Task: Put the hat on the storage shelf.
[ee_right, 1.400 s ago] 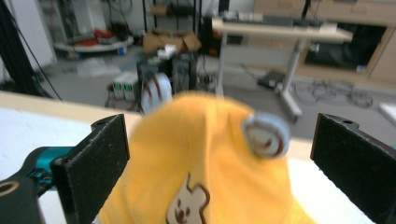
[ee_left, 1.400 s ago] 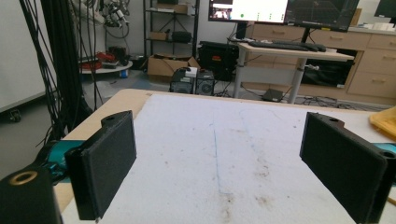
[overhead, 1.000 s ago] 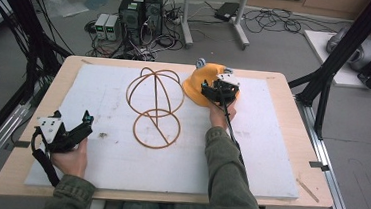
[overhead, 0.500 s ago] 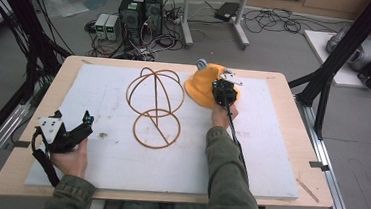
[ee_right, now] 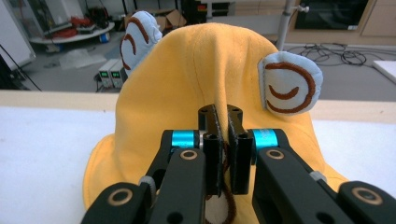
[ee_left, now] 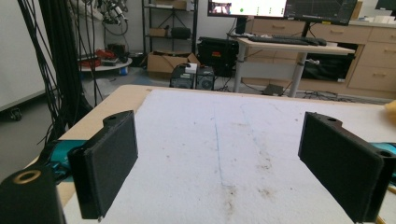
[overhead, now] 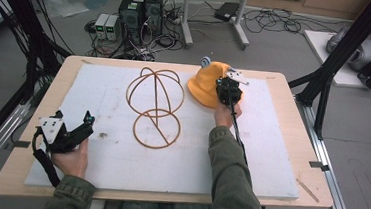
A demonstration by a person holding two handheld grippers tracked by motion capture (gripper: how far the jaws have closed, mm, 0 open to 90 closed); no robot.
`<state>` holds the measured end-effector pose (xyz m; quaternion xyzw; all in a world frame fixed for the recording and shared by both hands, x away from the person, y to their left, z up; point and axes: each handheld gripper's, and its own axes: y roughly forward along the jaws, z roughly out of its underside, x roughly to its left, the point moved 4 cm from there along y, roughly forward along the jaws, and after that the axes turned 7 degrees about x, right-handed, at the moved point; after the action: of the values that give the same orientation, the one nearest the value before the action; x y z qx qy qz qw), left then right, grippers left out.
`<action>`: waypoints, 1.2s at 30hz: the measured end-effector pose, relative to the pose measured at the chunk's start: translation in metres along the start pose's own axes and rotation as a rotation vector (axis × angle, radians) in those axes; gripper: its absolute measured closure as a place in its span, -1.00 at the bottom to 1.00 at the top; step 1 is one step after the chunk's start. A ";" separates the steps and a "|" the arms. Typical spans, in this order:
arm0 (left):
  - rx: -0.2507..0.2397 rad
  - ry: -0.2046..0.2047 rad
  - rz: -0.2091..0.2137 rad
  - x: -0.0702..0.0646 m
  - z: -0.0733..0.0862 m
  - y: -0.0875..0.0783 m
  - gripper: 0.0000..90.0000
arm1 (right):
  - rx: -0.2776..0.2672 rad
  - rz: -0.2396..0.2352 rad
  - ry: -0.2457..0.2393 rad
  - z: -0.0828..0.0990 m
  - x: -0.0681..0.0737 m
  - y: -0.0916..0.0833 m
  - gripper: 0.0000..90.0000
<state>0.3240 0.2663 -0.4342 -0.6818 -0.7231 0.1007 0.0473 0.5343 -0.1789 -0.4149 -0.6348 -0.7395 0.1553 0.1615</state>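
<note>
The right gripper [ee_right: 223, 154] has edged forward over the past second, and its jaws now pinch a fold of the yellow eared hat [overhead: 206, 82] at the mat's one o'clock, likely ready to lift. The left gripper [ee_left: 224, 163] rests at eight o'clock, jaws spread, unmoved.

The yellow hat [ee_right: 196, 84] is soft matt cloth, its pale blue ears [ee_right: 289, 84] stitched in brown. At nine o'clock from it stands a smooth wooden hoop frame [overhead: 154, 104]. The white mat [ee_left: 224, 154] looks rough, foam-like and stained; the table [overhead: 283, 77] shows pale wood.
</note>
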 end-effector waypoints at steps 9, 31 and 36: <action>-0.002 -0.006 0.002 0.000 0.000 0.000 -0.73 | -0.093 -0.001 0.063 -0.032 -0.020 -0.045 0.95; -0.006 -0.003 0.027 -0.007 -0.003 -0.001 -0.73 | -0.439 -0.230 -0.008 -0.105 0.000 -0.166 0.94; -0.007 -0.002 0.027 -0.008 -0.003 -0.001 -0.73 | -0.479 -0.322 -0.040 -0.118 0.021 -0.192 0.93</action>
<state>0.3244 0.2585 -0.4308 -0.6915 -0.7143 0.0993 0.0425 0.4122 -0.1836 -0.2242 -0.5259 -0.8495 -0.0391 0.0148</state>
